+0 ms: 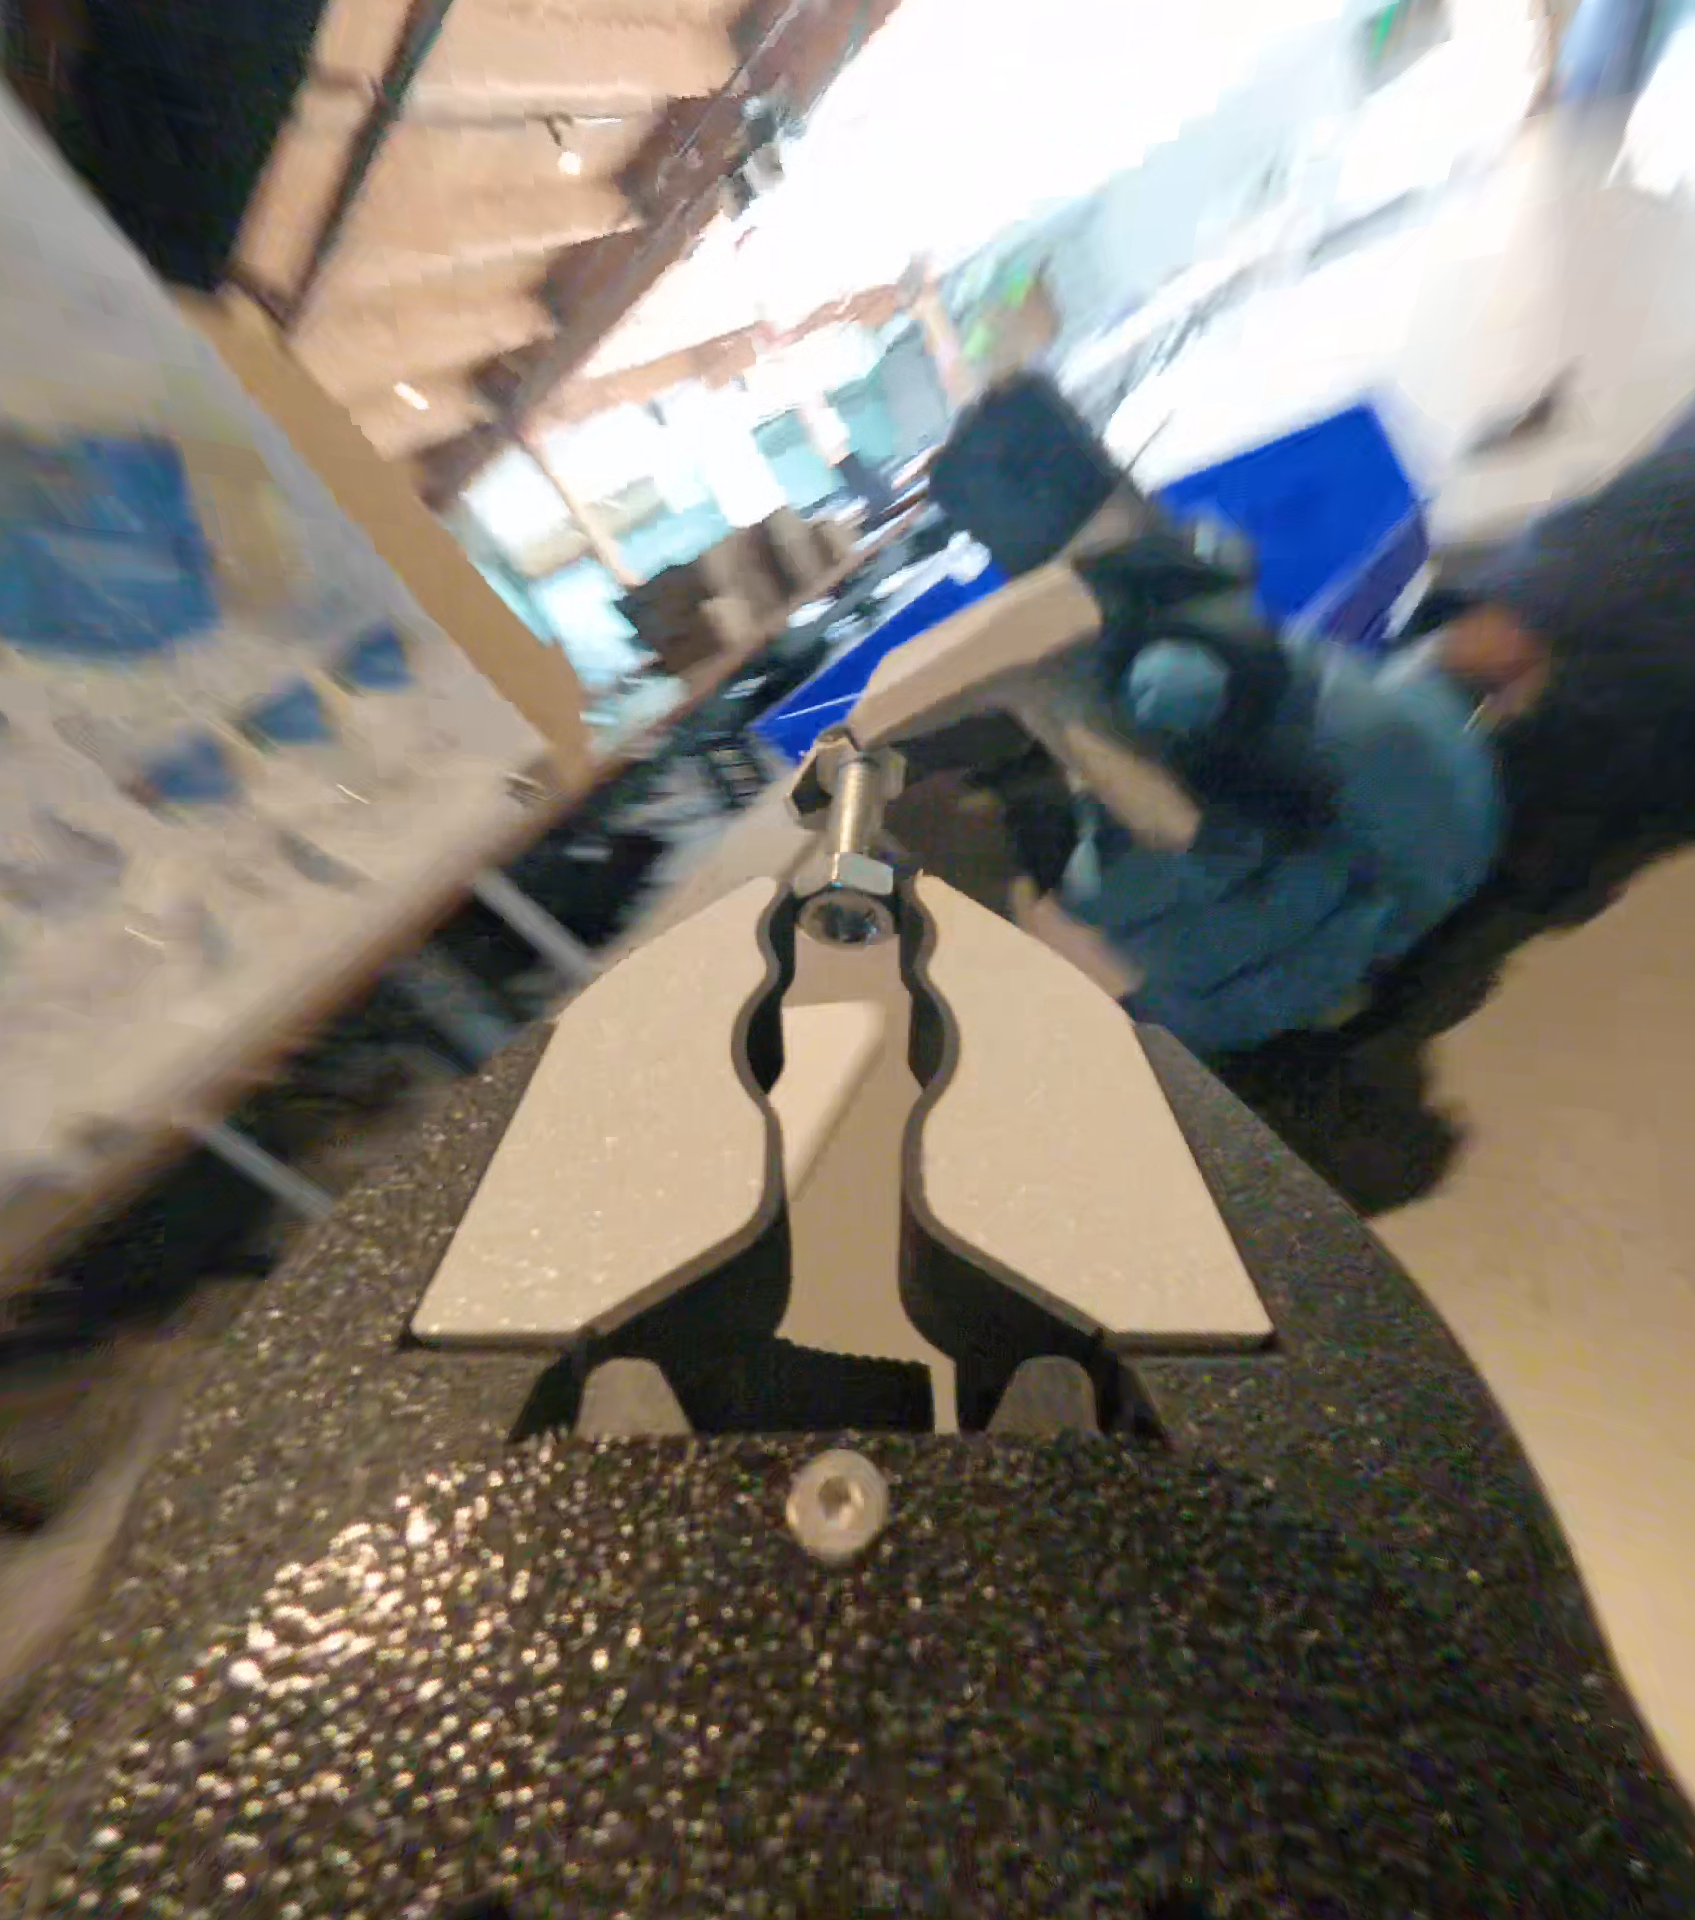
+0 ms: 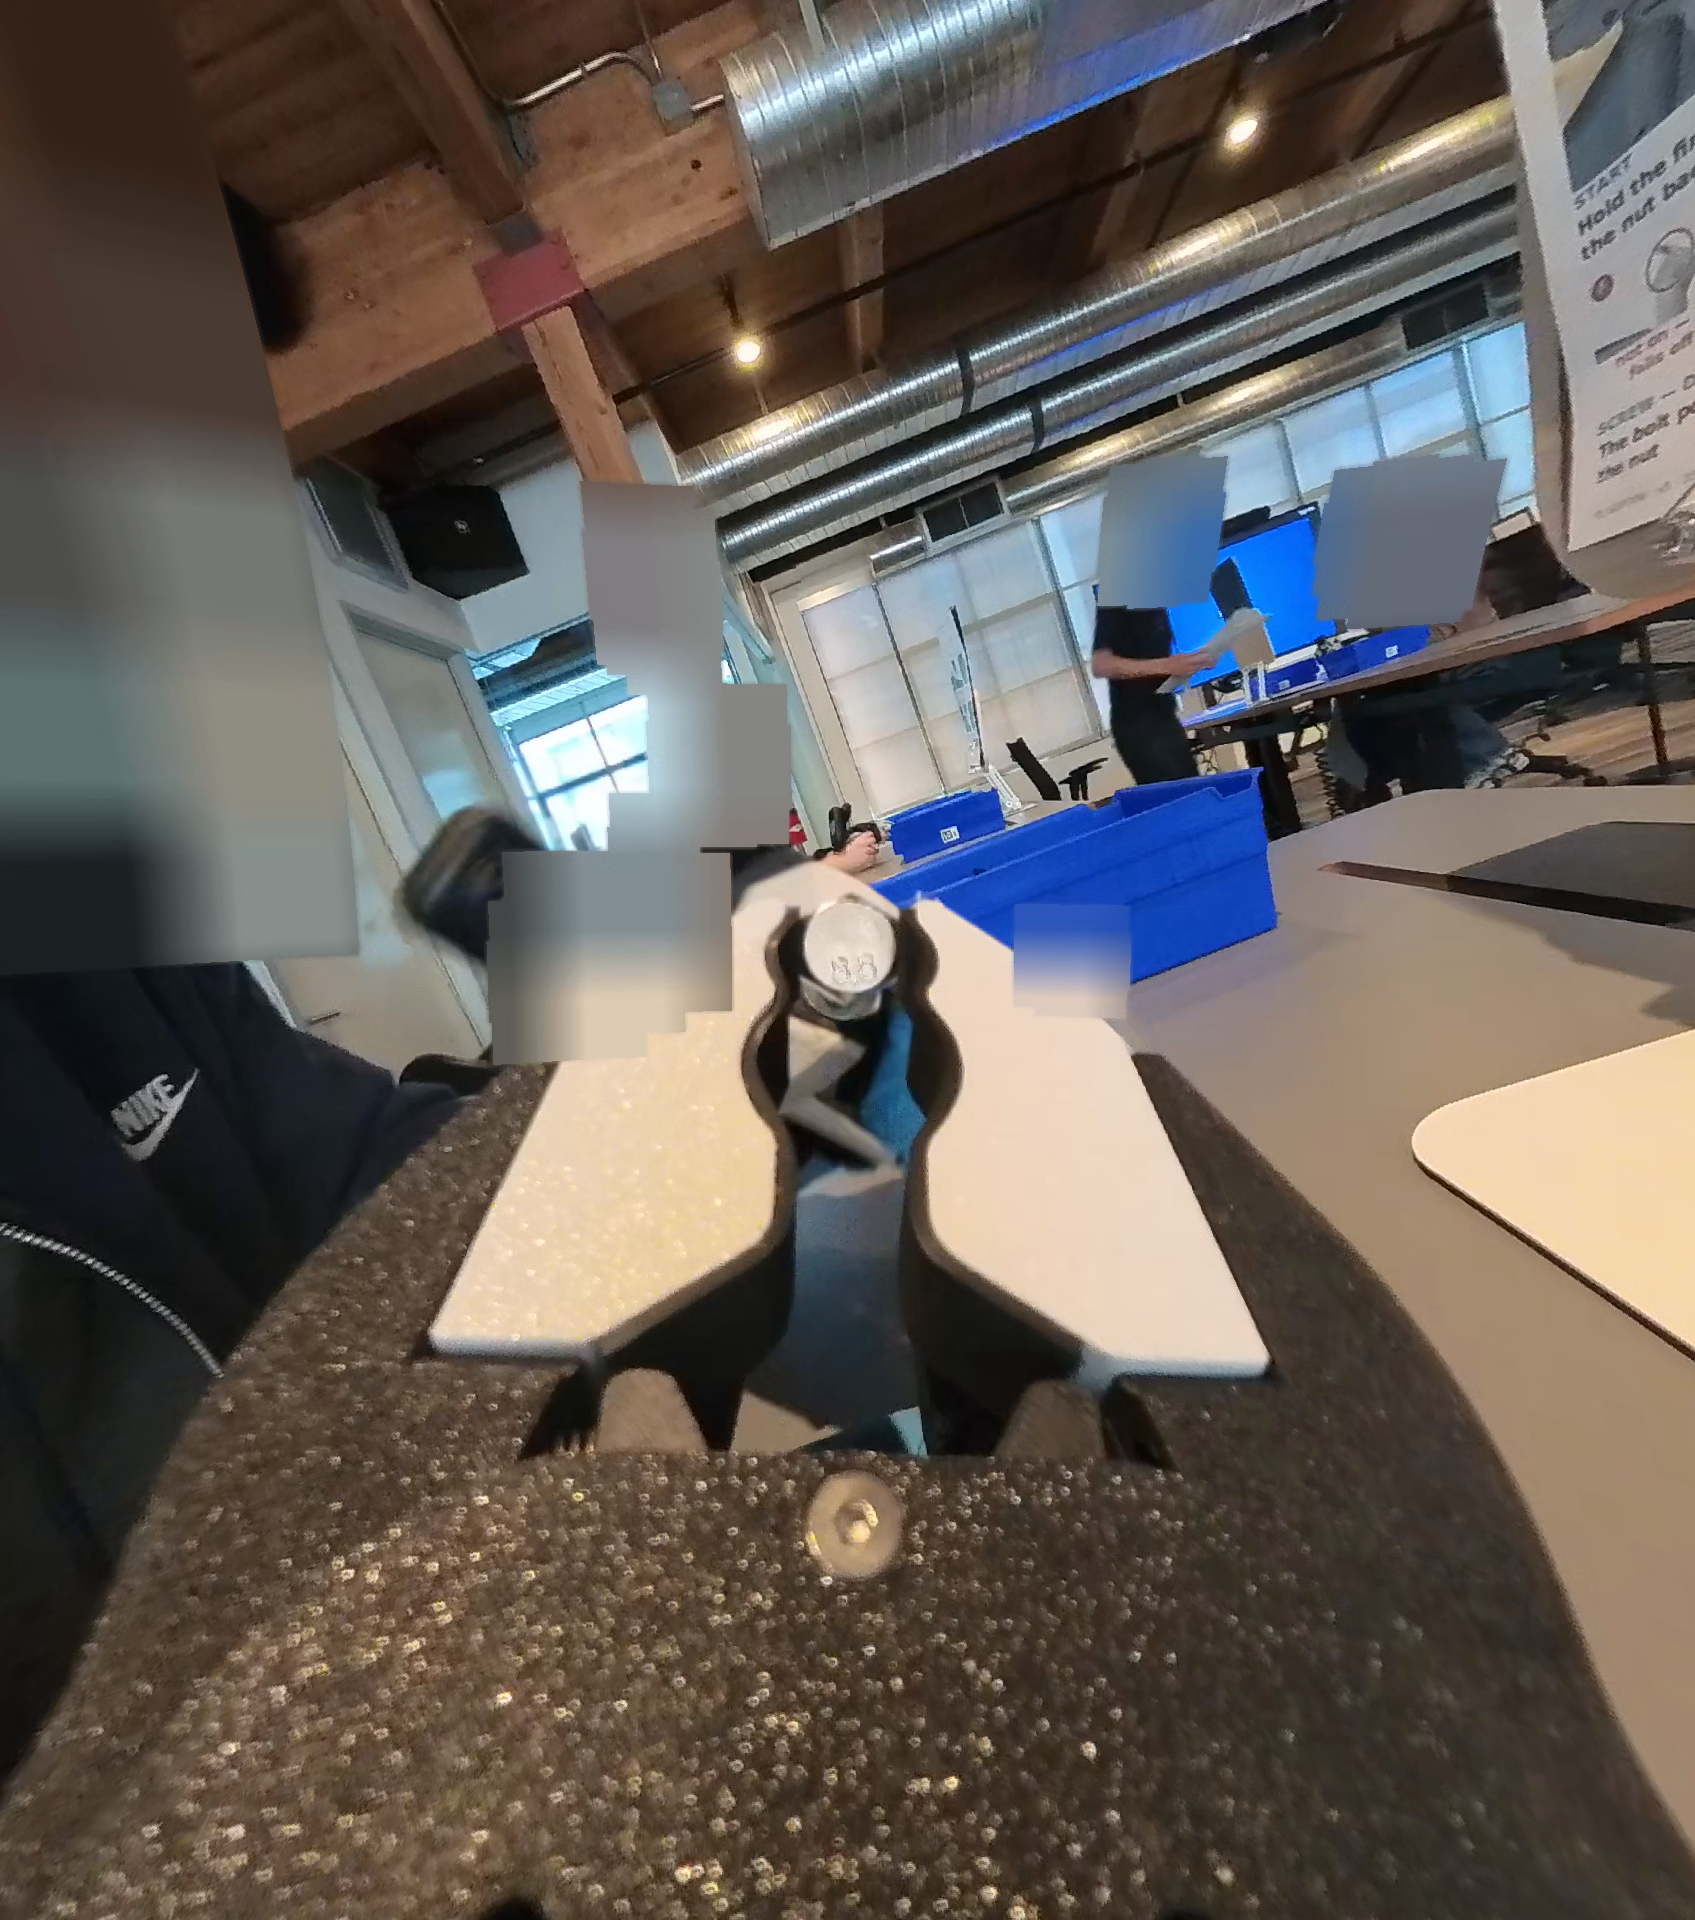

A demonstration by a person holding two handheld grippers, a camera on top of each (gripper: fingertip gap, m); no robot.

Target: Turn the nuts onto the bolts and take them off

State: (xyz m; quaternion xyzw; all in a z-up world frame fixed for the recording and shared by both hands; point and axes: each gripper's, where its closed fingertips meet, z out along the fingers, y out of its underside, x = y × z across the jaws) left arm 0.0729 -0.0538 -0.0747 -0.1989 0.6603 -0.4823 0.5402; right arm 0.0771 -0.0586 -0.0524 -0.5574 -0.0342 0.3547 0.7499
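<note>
**Item 1. Left claw** [image 1: 841,914]. Black speckled body nearest the lens, pale finger plates ahead of it. The plates are drawn in narrow, with the tips closed on the nut [image 1: 848,885]. Held in the air, off the desk.

**Item 2. Nut.** Steel hex, pinched between the left fingertips. It appears to sit on the free end of the bolt [image 1: 851,821], well apart from the head. How far it is threaded on cannot be told.

**Item 3. Bolt.** Bright threaded shank. Its long axis runs straight away from the left claw's tips, tilted slightly, to the right claw [image 1: 843,743] facing it. In the right wrist view only the round stamped head [image 2: 848,951] shows, end-on.

**Item 4. Right claw** [image 2: 848,961]. Narrow, with the tips gripping the bolt head. It points back along the shank toward the left claw.

**Item 5. Governing relation.** Both claws lie on one line, the bolt's axis, nose to nose, with the nut at the left end and the head at the right. Judgement: any turn must be a roll about that axis; a sideways drift would likely bind the thread.

**Item 6. Surroundings.** Grey desk [image 2: 1342,1039] to the right, carrying blue bins [image 2: 1134,862] and a white mat [image 2: 1653,1195]. None of them touches the work.
</note>
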